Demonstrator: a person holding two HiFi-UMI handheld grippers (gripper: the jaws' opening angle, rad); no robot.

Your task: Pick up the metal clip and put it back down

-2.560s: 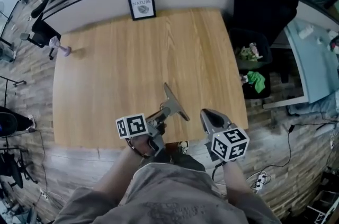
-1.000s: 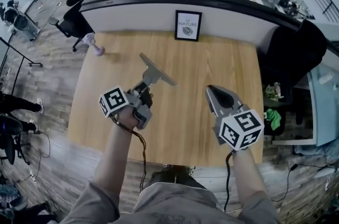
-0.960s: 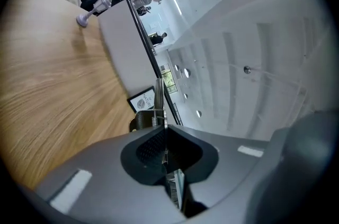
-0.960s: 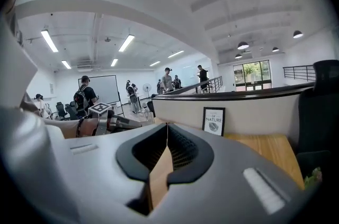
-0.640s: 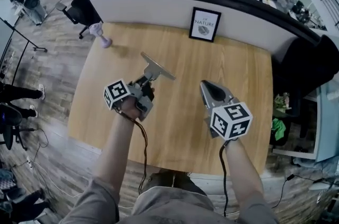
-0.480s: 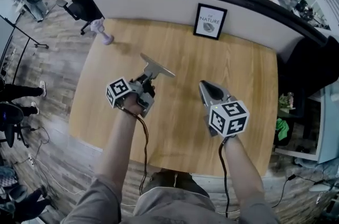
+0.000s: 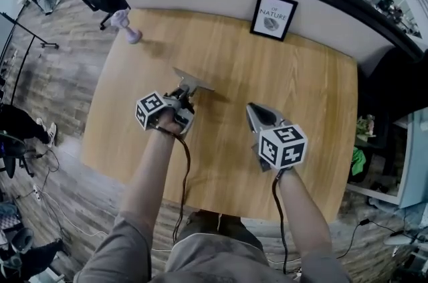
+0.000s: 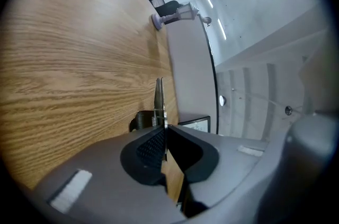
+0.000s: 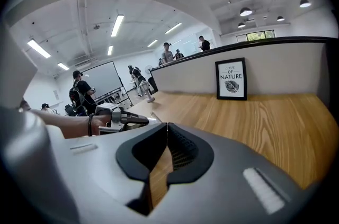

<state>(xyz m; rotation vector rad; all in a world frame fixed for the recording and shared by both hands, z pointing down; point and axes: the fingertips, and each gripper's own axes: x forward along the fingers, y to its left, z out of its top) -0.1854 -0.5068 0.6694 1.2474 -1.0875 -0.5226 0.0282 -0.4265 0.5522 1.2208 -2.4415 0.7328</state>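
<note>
**Clip Clamped in Left Gripper**

The left gripper (image 7: 184, 96) pinches the metal clip (image 7: 192, 81) tightly, left of centre in the head view, above the wooden table (image 7: 294, 67). The right gripper (image 7: 253, 110), right of centre, has its jaws pressed together on nothing.

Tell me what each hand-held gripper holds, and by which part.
The left hand-held gripper pinches the silver metal spring clip by its thin flat handle end. The right hand-held gripper is shut on nothing.

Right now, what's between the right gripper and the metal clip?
Nothing: bare table between the right gripper and the metal clip, per the head view.
</note>
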